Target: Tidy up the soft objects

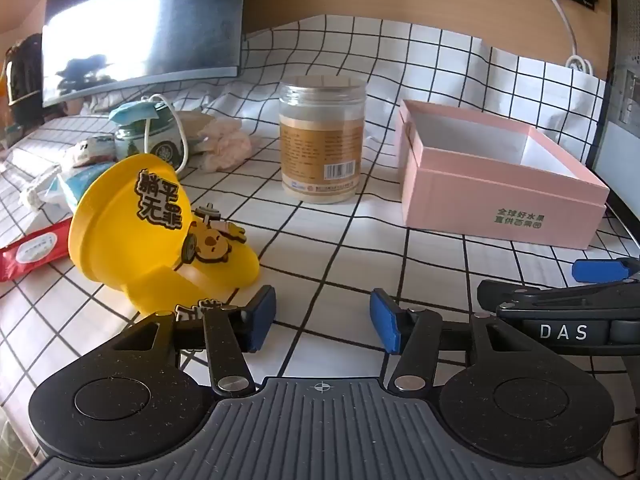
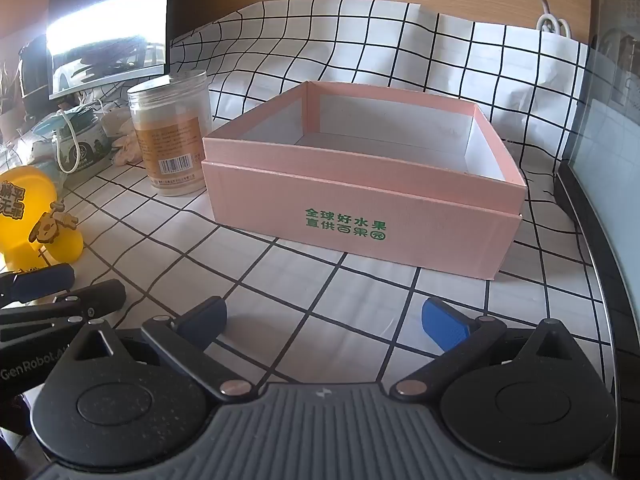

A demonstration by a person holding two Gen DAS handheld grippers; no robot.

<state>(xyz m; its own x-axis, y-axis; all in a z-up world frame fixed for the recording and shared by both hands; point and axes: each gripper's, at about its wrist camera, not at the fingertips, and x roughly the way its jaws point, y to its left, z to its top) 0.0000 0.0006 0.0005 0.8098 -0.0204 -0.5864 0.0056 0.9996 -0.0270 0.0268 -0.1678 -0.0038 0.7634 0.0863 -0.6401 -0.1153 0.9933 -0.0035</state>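
Note:
An open pink box [image 1: 500, 196] with a white, empty inside stands on the checked cloth; it fills the middle of the right wrist view [image 2: 360, 200]. Soft items lie at the far left: a pale pink cloth [image 1: 228, 140], a blue face mask [image 1: 132, 114] draped over a tin, and a small plush toy [image 1: 90, 150]. My left gripper [image 1: 324, 320] is open and empty, low over the cloth, beside a yellow plastic toy [image 1: 152, 220]. My right gripper [image 2: 324, 320] is open and empty in front of the box; it shows at the right edge of the left wrist view [image 1: 600, 276].
A clear plastic jar [image 1: 322, 140] with a tan label stands left of the box. A red wipes packet [image 1: 32, 250] and a white packet [image 1: 60, 192] lie at the left edge. A monitor [image 1: 140, 28] stands at the back left. A white cable [image 1: 560, 16] hangs on the wall.

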